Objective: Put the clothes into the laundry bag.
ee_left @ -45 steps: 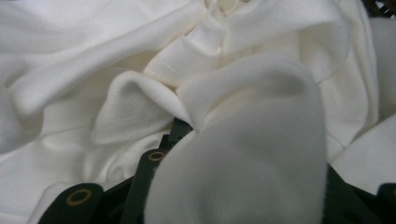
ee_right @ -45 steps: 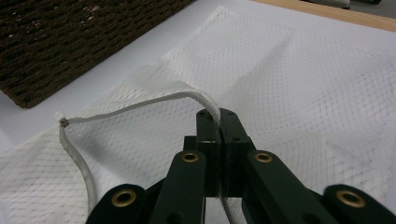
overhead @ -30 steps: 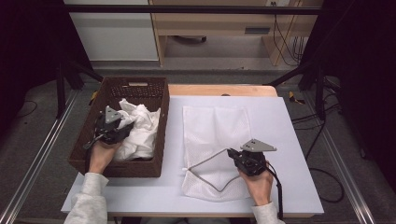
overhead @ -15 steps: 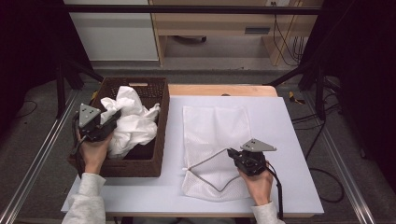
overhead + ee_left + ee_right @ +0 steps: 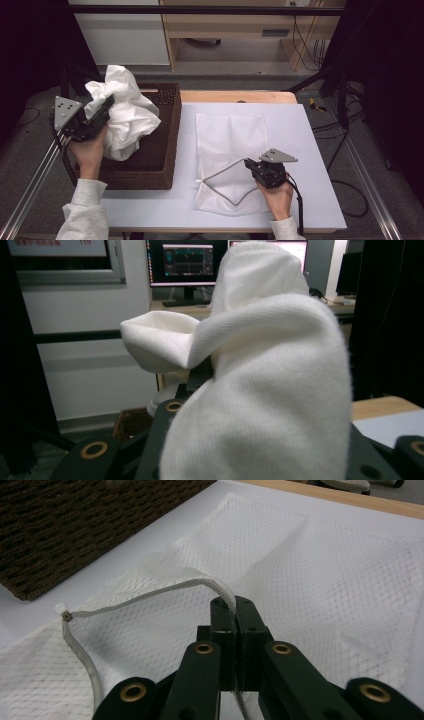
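No readable brand or label anywhere: red lettering on a sign at top left of the left gripper view too cropped to make out, two monitors behind with graphs too small to read.

Left gripper (image 5: 97,114) raised above left edge of wicker basket (image 5: 165,150), pointing toward far right, grey three-cornered plate turned to the left, hand (image 5: 90,150) beneath, pale sleeve entering from bottom. Closed on a bunched white cloth (image 5: 127,117); cloth clear of basket floor, hanging over basket's left half. In the left gripper view, cloth (image 5: 260,390) draped over and between the jaws, covering most of them.

Right gripper (image 5: 255,167) low over worktop (image 5: 310,150), near front right, pointing left, hand (image 5: 277,197) behind it, cable trailing to the front edge. Jaws pressed together on the white cord (image 5: 150,594) of the mesh laundry bag (image 5: 230,150); cord lifted in a loop off the mesh, running to a small knot at the bag's near left corner. Mesh bag (image 5: 325,580) flat on worktop, just right of basket, mouth toward the person.

Count: grippers 2, hands 2, basket 1, cloth 1 (whether more are bundled in it, cannot tell), mesh bag 1, cord 1, monitors 2.
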The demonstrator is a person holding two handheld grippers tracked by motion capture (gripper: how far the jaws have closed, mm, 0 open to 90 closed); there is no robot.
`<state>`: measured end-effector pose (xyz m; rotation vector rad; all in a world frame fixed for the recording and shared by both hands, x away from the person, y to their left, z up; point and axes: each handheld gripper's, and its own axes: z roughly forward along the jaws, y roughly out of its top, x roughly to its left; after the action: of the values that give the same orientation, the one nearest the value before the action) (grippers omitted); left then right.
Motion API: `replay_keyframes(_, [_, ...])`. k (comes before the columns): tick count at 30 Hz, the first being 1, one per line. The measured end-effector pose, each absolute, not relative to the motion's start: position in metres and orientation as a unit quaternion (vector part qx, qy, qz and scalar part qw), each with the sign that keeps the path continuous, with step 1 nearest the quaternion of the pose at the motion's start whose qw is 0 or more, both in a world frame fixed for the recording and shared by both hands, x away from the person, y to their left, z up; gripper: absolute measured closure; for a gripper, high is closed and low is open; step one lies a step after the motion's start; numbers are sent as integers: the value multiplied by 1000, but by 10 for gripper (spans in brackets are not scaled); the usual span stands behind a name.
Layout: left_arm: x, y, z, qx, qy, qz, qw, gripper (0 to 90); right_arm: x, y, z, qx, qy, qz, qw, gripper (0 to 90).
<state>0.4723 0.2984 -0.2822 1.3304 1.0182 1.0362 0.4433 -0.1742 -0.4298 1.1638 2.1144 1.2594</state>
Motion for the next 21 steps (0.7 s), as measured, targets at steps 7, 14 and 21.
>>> replay_keyframes(7, [457, 302, -254, 536, 413, 454, 580, 683, 443, -174, -430, 417, 760, 452, 208, 889])
replay_keyframes(14, [444, 297, -227, 519, 393, 461, 604, 682, 444, -173, -431, 418, 760, 451, 207, 889])
replay_keyframes(21, [424, 284, -201, 510, 361, 470, 623, 681, 443, -174, -430, 418, 760, 452, 208, 889])
